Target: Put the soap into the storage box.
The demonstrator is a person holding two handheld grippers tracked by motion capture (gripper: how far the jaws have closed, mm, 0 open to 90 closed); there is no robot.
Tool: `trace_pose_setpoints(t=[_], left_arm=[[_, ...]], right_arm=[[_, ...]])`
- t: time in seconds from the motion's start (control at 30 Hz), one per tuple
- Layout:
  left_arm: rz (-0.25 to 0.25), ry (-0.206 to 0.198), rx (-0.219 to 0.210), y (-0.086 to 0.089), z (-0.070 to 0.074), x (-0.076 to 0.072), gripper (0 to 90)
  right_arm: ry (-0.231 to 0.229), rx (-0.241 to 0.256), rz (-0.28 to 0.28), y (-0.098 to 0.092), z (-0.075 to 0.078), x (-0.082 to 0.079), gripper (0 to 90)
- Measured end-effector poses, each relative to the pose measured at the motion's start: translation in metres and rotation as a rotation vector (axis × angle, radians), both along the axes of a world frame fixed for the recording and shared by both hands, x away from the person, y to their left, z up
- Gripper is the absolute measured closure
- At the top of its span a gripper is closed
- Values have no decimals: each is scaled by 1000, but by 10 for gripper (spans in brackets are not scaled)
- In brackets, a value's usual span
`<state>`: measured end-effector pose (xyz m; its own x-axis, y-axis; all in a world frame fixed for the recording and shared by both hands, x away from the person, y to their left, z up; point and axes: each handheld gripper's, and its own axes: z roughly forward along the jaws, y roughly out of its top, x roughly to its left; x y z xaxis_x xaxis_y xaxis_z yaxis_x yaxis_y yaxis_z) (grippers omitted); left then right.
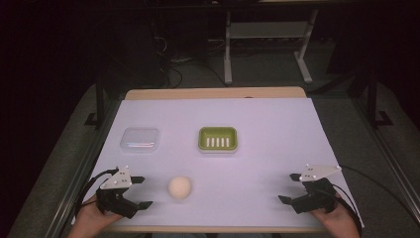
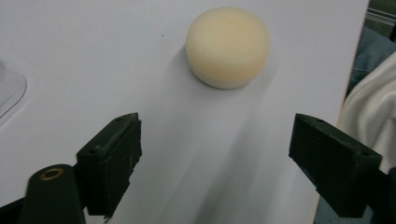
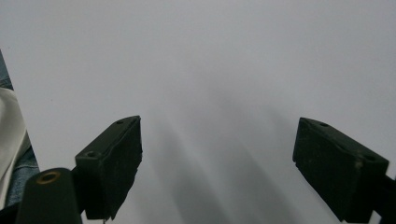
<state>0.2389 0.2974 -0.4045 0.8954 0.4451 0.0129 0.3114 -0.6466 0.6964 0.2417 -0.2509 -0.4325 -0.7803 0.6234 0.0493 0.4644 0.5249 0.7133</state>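
From the high view, the left tongs [image 1: 139, 191] rest at the near left edge of the surface [image 1: 267, 129], jaws apart, with the cream-coloured soap [image 1: 179, 188] lying just beside them. The right tongs [image 1: 290, 188] sit well apart at the near right, also spread and empty. A green dish [image 1: 217, 139] and a clear lid [image 1: 140, 139] lie farther back.

In the left gripper view, the soap [image 2: 228, 46] sits ahead of the jaws and off toward the right one. Closing from this line would likely nudge it sideways, and its rounded, smooth sides may squirt out.

In the right gripper view, the right tongs [image 3: 217, 154] gape over bare white surface [image 3: 210, 60], too far off to steady anything.
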Motion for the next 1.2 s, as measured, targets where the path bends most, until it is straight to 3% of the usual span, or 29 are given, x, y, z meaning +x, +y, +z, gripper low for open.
trace_pose_setpoints(t=[0.37, 0.7, 0.87, 1.2], left_arm=[[-43, -4, 26, -15, 4, -5, 167], [-87, -20, 46, -32, 11, 0, 167], [-118, 6, 92, -45, 11, 10, 167], [-148, 33, 155, -60, 10, 23, 189]], right_arm=[[6, 7, -7, -1, -2, 7, 149], [-27, 12, -7, 5, 7, 4, 149], [-8, 3, 2, 8, 3, 6, 148], [-22, -5, 17, 11, 5, 2, 149]])
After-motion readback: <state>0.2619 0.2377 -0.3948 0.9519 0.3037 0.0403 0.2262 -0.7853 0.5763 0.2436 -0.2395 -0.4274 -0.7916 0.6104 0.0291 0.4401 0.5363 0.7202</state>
